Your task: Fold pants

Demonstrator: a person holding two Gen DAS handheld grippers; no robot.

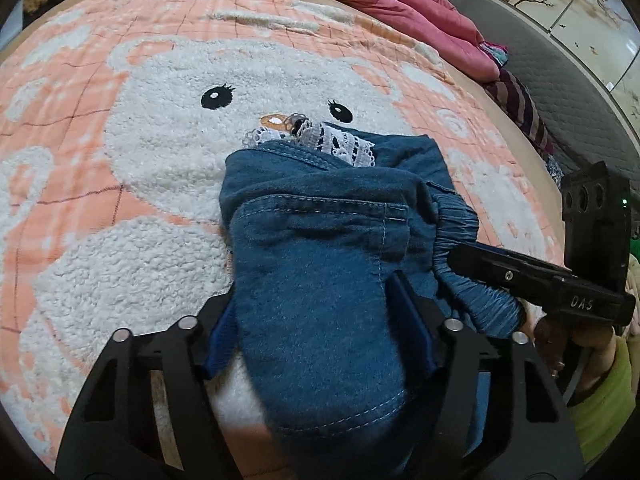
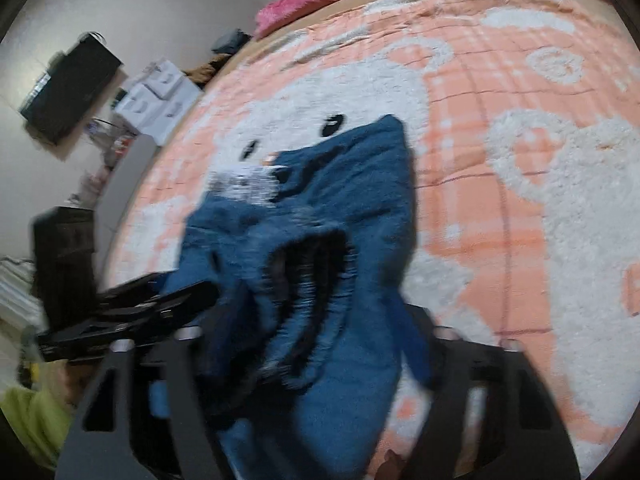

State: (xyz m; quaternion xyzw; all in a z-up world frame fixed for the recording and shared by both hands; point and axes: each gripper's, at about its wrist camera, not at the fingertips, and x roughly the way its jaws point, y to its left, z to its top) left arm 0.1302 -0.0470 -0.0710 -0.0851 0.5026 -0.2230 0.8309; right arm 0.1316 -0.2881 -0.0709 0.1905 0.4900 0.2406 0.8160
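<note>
Meanwhile, both claws are gripping the blue pants [image 1: 320,264] lying on the bed [image 1: 100,160]: left claw [image 1: 320,340] clamping one near corner, right claw [image 2: 304,360] the waistband, legs running toward twelve o'clock.
</note>
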